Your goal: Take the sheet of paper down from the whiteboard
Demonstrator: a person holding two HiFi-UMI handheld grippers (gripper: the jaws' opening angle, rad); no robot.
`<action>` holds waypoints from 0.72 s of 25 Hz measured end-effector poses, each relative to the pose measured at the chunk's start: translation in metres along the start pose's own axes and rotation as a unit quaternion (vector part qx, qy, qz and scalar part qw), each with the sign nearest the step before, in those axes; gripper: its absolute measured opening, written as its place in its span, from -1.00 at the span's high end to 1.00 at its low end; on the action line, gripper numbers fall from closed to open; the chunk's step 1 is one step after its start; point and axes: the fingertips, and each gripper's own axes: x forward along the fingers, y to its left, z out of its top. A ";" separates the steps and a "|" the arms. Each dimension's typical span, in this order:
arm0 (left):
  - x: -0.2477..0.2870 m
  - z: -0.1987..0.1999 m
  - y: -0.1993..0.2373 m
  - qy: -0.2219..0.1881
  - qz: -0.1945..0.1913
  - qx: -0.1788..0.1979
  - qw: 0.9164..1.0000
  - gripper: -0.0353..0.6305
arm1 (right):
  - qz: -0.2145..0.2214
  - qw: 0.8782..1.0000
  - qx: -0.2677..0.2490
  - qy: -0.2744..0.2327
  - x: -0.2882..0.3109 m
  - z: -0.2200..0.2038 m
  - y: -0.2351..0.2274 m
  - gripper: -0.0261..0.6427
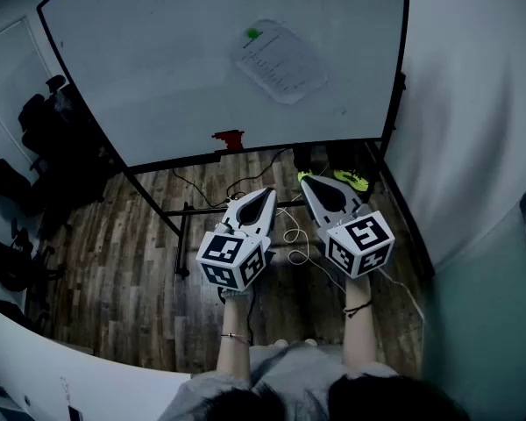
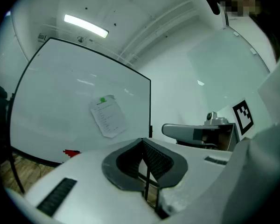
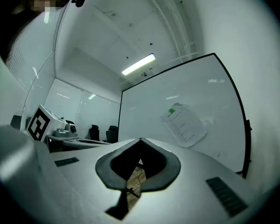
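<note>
One sheet of paper (image 1: 280,62) hangs on the whiteboard (image 1: 158,77), right of the board's middle and slightly tilted. A single green magnet (image 1: 252,34) pins it at its upper left corner, and the lines of print on it are too small to read. There is just the one board, on a dark stand, and its top edge is cut off in the head view. One small red object (image 1: 228,139) sits at the board's bottom edge, lower than the sheet and to its left; what it is I cannot make out. Two grippers are held out level toward the board, well short of it and of the sheet. The left gripper (image 1: 268,191) and the right gripper (image 1: 306,182) are side by side, their tips near each other. Each has its jaws pressed together at the tip with nothing between them. Each carries one marker block, the left cube (image 1: 235,259) and the right cube (image 1: 359,244). Loose cables (image 1: 294,235) trail over the wooden floor (image 1: 114,261). Two yellow-green shapes (image 1: 355,181) low by the stand are partly hidden behind the right gripper. The dark chairs (image 1: 35,139) at the left are too dim to count.
</note>
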 end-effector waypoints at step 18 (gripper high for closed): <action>0.010 -0.024 -0.010 0.015 0.029 -0.015 0.999 0.88 | 0.024 0.999 0.021 0.011 -0.012 -0.018 -0.021 0.92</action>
